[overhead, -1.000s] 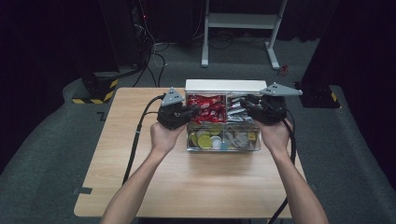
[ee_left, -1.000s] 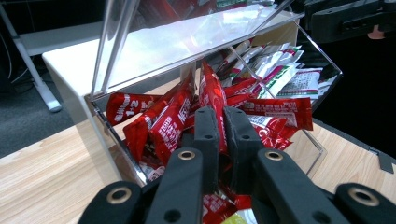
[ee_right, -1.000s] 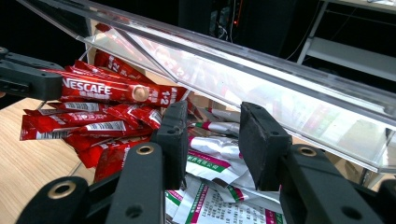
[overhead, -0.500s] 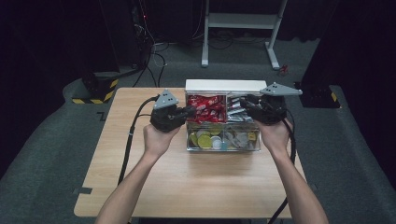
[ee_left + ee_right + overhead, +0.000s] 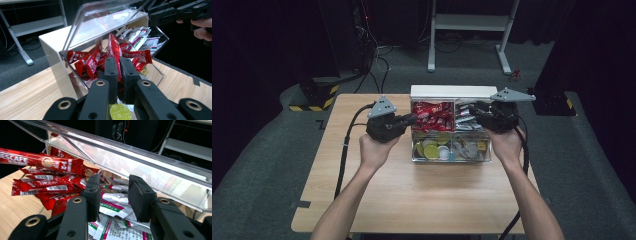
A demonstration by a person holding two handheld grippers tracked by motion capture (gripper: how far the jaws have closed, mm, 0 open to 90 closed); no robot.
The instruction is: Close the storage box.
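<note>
1. Since a second ago, the left gripper [image 5: 411,120] has drawn back leftward from the clear acrylic four-compartment organiser box [image 5: 451,156] in the high view; the right gripper [image 5: 477,111] hovers over the box's rear right compartment. The box stands on the pale wooden bench [image 5: 412,195].
2. In the left gripper view, the fingers [image 5: 111,72] are clenched on a slim red foil coffee sachet [image 5: 115,56], lifted from the heap in the rear left compartment. I judge it light, soft and slippery, best pinched across its flat middle. The raised clear lid [image 5: 100,20] overhangs the pile, and a green round capsule [image 5: 120,112] lies below.
3. In the right gripper view, the fingers [image 5: 140,197] stand apart, released, above white-and-green paper sachets [image 5: 112,225]; the lid's edge [image 5: 130,155] crosses close above and could catch a lift.
</note>
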